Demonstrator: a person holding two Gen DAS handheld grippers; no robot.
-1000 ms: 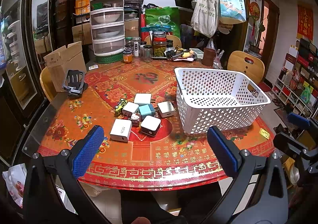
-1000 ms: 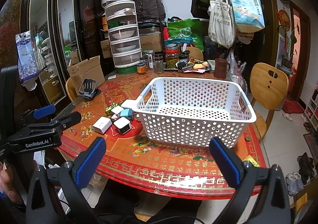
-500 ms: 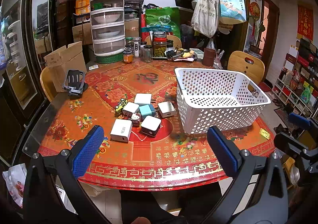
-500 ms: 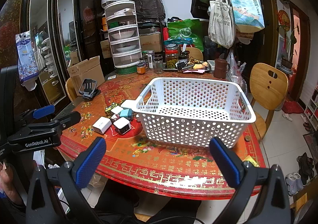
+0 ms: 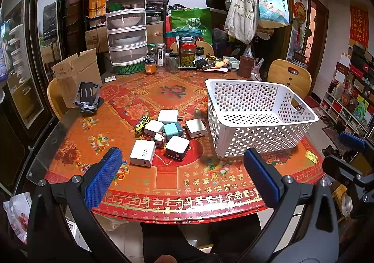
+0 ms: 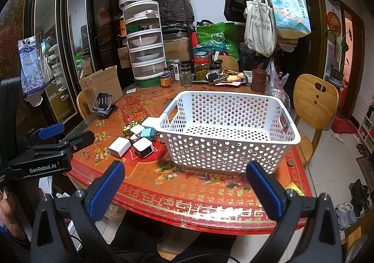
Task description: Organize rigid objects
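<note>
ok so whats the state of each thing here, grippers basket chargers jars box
left gripper: open, empty, above the table's near edge
right gripper: open, empty
white basket: upright, empty
white charger: lying flat on the table
teal charger: in the cluster, outside the basket
toy car: at the cluster's far left
pickle jar: lidded, part full
cardboard box: flaps open

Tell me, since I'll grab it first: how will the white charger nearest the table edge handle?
The white charger looks like a stiff, smooth block lying flat, so probably rigid, unlikely to roll, perhaps slippery. It seems small, so likely light.
</note>
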